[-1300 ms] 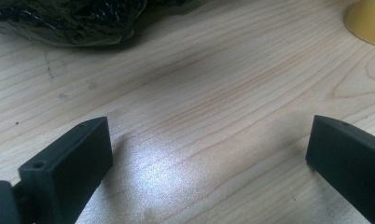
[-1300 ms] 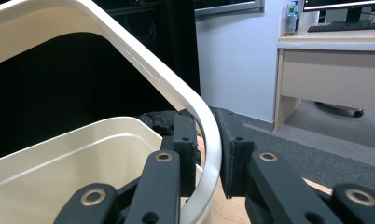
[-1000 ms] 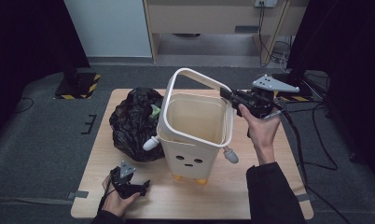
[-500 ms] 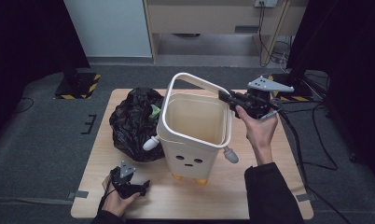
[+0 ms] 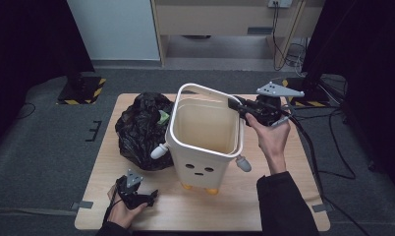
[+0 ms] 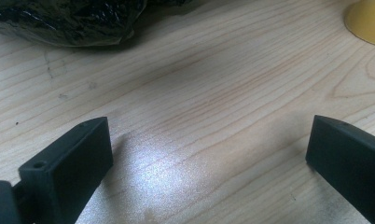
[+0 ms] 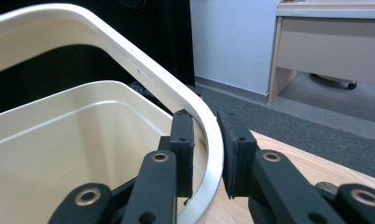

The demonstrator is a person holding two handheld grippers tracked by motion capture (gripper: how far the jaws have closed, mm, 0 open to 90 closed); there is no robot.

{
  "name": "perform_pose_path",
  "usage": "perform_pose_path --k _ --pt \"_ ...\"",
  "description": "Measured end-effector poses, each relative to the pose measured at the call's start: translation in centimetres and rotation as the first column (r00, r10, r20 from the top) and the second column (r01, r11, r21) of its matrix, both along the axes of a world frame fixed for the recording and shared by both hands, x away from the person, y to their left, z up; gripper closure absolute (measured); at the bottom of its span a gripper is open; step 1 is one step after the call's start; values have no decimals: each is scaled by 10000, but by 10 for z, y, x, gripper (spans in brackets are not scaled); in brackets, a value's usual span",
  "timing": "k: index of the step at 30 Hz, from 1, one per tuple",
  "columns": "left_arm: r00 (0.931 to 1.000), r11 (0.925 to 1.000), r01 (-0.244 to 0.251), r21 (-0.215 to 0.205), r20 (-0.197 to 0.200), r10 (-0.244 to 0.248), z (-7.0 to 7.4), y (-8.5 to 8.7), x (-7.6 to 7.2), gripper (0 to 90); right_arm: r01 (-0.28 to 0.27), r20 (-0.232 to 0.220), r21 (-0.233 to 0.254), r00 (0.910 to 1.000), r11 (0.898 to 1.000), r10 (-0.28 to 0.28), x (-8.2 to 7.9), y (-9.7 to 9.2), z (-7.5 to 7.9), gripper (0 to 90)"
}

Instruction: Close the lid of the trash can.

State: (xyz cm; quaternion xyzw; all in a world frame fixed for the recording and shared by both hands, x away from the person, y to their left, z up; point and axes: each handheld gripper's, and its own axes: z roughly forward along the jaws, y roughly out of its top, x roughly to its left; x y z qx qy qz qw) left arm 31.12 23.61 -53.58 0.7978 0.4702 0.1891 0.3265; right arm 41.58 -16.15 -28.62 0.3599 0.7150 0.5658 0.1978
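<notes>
A cream bin [image 5: 205, 162] with a small face stands mid-table on yellow feet. Its white rim ring [image 5: 200, 88] is tipped up off the bin's top. My right gripper [image 5: 237, 105] grips that ring at the bin's right back corner. In the right gripper view the ring [image 7: 143, 70] runs between the jaws, both pads [image 7: 183, 140] against it. The jaws have just been opening a little with the ring still between them. My left gripper [image 5: 149, 196] rests on the table near the front left, open, with bare wood between its jaws [image 6: 209, 154].
A stuffed black rubbish bag [image 5: 141, 128] lies against the bin's left side, close ahead of the left gripper [image 6: 69, 18]. One yellow bin foot [image 6: 367, 23] shows nearby. The wooden table [image 5: 284, 196] ends just beyond the right hand; cables trail off to the right.
The ring's raised far edge has sunk a little. The right hand has barely shifted, and the left gripper has stayed put.
</notes>
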Motion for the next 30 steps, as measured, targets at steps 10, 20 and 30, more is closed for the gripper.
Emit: perform_pose_path --k 10,20,30 --pt "10000 10000 -13 -3 19 13 0 0 0 0 -275 334 417 9991 9988 261 -1 -1 -3 680" --pt "10000 10000 -11 0 16 11 0 0 0 0 -218 434 325 9988 9992 203 -2 -2 -1 731" --pt "10000 10000 -8 -5 14 8 0 0 0 0 -107 123 240 9999 9997 104 -4 -2 4 743"
